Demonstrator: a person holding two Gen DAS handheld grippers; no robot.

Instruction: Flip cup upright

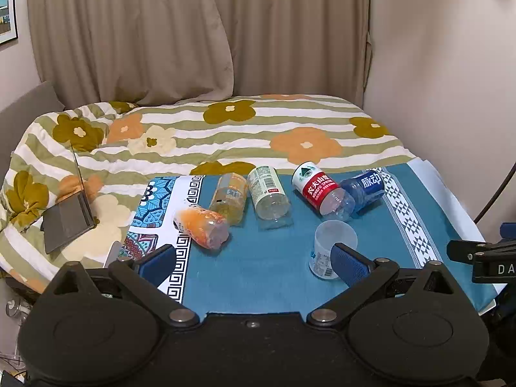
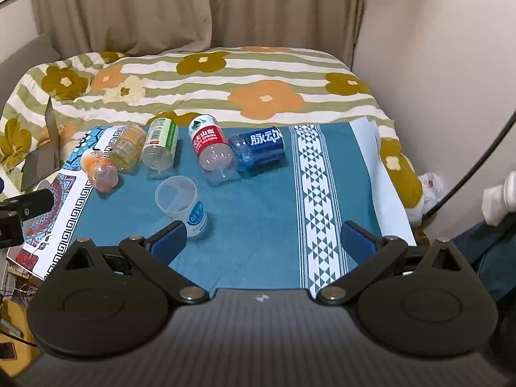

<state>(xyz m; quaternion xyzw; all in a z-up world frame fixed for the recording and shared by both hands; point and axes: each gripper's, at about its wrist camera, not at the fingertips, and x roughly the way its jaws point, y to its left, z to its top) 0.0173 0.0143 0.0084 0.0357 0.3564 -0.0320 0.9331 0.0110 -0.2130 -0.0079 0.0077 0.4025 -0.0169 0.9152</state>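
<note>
A clear plastic cup [image 1: 332,245] with a blue and white label stands upright on the blue cloth [image 1: 258,274], mouth up. It also shows in the right wrist view [image 2: 182,204]. My left gripper [image 1: 254,261] is open and empty; its right pad partly covers the cup's lower side. My right gripper [image 2: 262,242] is open and empty, and the cup stands just beyond its left pad. Several cut bottle cups lie on their sides behind: orange [image 1: 201,227], yellow [image 1: 229,198], green-labelled [image 1: 267,192], red-labelled [image 1: 319,192] and blue [image 1: 364,188].
The blue cloth covers a board at the foot of a bed with a flowered quilt [image 1: 225,129]. A half-open laptop [image 1: 69,216] lies on the quilt at left. Curtains and a wall stand behind. A person's leg and sock [image 2: 500,203] show at right.
</note>
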